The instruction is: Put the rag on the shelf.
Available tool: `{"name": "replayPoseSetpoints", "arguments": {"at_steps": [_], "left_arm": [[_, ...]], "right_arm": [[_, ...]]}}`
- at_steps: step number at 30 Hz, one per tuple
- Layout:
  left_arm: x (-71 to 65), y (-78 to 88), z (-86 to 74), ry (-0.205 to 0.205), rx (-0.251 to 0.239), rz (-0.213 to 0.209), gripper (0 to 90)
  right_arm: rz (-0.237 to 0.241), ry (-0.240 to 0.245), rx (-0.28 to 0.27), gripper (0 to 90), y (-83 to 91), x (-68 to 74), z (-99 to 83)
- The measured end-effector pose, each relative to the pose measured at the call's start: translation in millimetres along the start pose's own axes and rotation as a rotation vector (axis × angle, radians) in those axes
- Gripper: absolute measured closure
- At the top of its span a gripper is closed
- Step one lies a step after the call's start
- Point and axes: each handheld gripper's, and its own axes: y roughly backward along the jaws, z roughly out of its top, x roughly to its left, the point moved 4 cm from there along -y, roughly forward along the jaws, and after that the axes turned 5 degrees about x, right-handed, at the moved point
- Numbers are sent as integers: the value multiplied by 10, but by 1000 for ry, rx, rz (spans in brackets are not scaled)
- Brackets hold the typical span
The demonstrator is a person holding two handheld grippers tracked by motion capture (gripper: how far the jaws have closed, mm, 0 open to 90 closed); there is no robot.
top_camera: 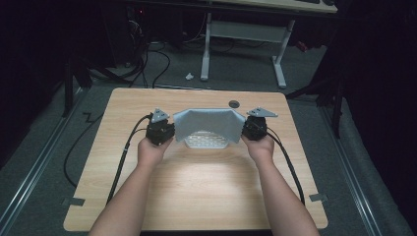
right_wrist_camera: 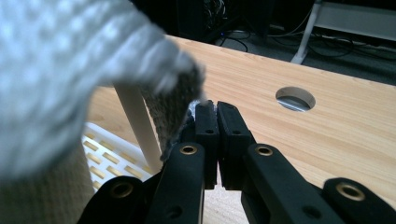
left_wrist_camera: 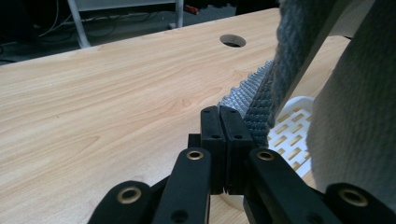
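Two forearms reach in from the near edge of the wooden table (top_camera: 196, 196). The left gripper (top_camera: 160, 129) is clenched on the left end of a grey cloth (top_camera: 209, 122); the right gripper (top_camera: 254, 127) is clenched on its right end. The cloth hangs spread between them, draped over a white slotted basket (top_camera: 206, 141) at the table's middle. Just beyond it, a round hole (top_camera: 234, 103) sits near the far edge.

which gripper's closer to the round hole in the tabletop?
Right. The right gripper sits just below and right of the hole; the left gripper is across the grey cloth, well to its left.
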Motion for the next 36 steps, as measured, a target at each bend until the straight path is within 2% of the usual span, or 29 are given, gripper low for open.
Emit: {"name": "replayPoseSetpoints", "arguments": {"at_steps": [5, 8, 12, 16, 20, 25, 31, 36], "left_arm": [[-9, -2, -3, 1, 1, -4, 882], [-8, 6, -2, 0, 3, -7, 871], [37, 65, 20, 23, -11, 1, 726], [102, 169, 44, 45, -47, 31, 683], [168, 262, 59, 60, -66, 53, 673], [275, 371, 55, 95, -91, 58, 661], [378, 490, 32, 109, -113, 88, 661], [455, 557, -25, 117, -109, 112, 661]], "right_arm": [[-4, -13, -5, 879, 9, -22, -34], [-9, -20, -1, 830, 22, -49, -48], [-25, -25, -2, 769, 58, -92, -34], [-32, -37, -19, 759, 133, -160, 1], [-52, -36, -27, 754, 209, -209, 22], [-68, -35, -31, 753, 284, -260, 37], [-79, -34, -38, 753, 344, -299, 34], [-96, -10, -36, 753, 403, -318, 16]]}}
